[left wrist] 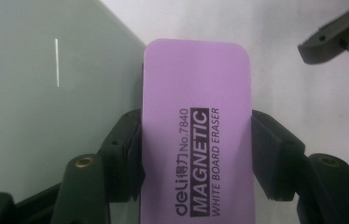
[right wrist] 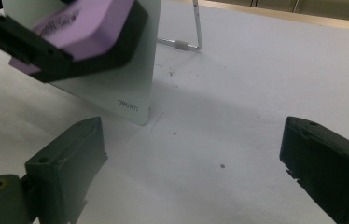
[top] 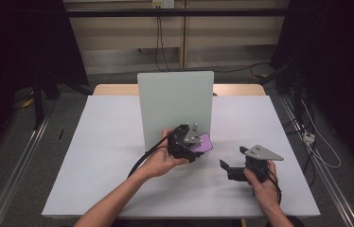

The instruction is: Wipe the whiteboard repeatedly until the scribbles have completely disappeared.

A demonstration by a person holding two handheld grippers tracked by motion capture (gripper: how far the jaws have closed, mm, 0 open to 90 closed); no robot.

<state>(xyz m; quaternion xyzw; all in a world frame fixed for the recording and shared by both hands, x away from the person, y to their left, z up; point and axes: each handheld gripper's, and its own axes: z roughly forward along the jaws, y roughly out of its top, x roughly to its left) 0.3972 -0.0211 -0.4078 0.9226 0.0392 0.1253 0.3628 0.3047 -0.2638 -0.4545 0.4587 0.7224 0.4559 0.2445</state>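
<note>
Left gripper (top: 198,144) clamped on a purple eraser (top: 203,143), jaws pressing both long sides, printed face toward its own camera in the left gripper view (left wrist: 196,135). Eraser lifted off the table, held just in front of the lower right part of the upright glass board (top: 175,101), near it; contact with the pane not clear. In the right gripper view, eraser (right wrist: 88,23) tilted, dark felt underside facing the board (right wrist: 116,88). One short white stroke (left wrist: 57,63) visible on the pane in the left gripper view.

Right gripper (top: 230,169) resting low over the table (top: 104,142), well to the right of the board, jaws spread wide, nothing between them but bare white tabletop (right wrist: 210,140) with a few dark specks. Wire stand (right wrist: 196,32) propping the board from behind.
</note>
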